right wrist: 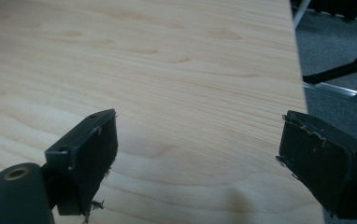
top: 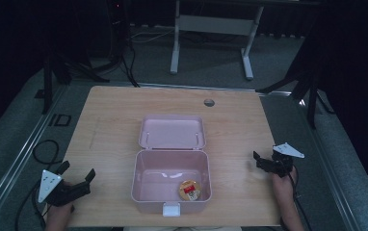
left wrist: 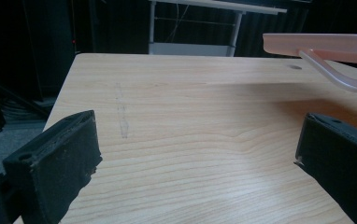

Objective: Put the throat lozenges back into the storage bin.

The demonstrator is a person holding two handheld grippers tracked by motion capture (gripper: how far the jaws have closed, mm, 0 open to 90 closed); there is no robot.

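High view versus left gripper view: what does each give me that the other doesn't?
High view alone: the pink box interior with a small round container at its near right, its front latch, and the right gripper, open. Left gripper view alone: a faint scuff line on the wood. Both: the table, the opened lid, the left gripper, open.

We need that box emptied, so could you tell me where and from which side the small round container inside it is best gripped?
Probably from straight above, jaws closing across its round rim. The round container lies flat in the near right corner of the open pink box, tight to the walls, so a sideways approach looks blocked. The right gripper, open on the table beside that side, seems nearer.
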